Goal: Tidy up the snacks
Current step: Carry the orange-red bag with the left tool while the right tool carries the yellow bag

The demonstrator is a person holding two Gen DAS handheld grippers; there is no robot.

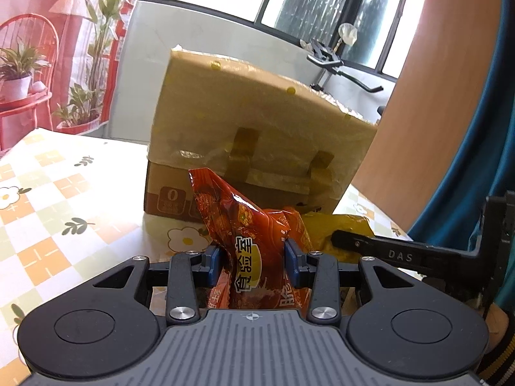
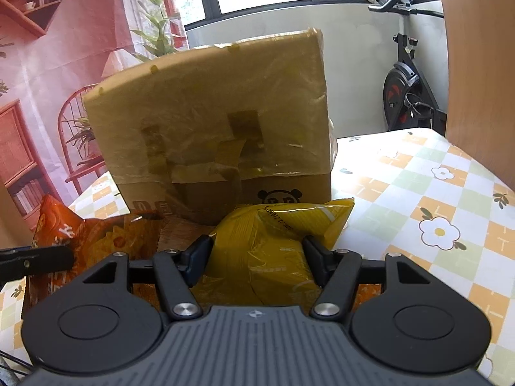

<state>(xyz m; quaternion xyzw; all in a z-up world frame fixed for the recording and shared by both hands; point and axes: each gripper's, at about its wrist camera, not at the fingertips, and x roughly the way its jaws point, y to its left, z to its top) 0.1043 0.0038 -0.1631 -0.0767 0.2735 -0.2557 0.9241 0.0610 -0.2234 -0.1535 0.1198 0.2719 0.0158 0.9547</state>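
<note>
I had left tongs (image 1: 252,257) clamped on the red snack bag (image 1: 248,234), lower center; right tongs (image 2: 254,257) clamped on the yellow snack bag (image 2: 273,244). Slick film might've slipped w/ any jerk near the cardboard box (image 1: 257,122).

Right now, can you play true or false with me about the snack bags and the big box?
1. The left gripper has its jaws shut on a red snack bag. True.
2. The right gripper holds a blue bag. False: it grips a yellow snack bag.
3. The cardboard box stands behind both bags. True.
4. The tablecloth is plain white. False: it is checkered, with flowers.
5. The box's flap hangs open. False: it is taped down.
</note>
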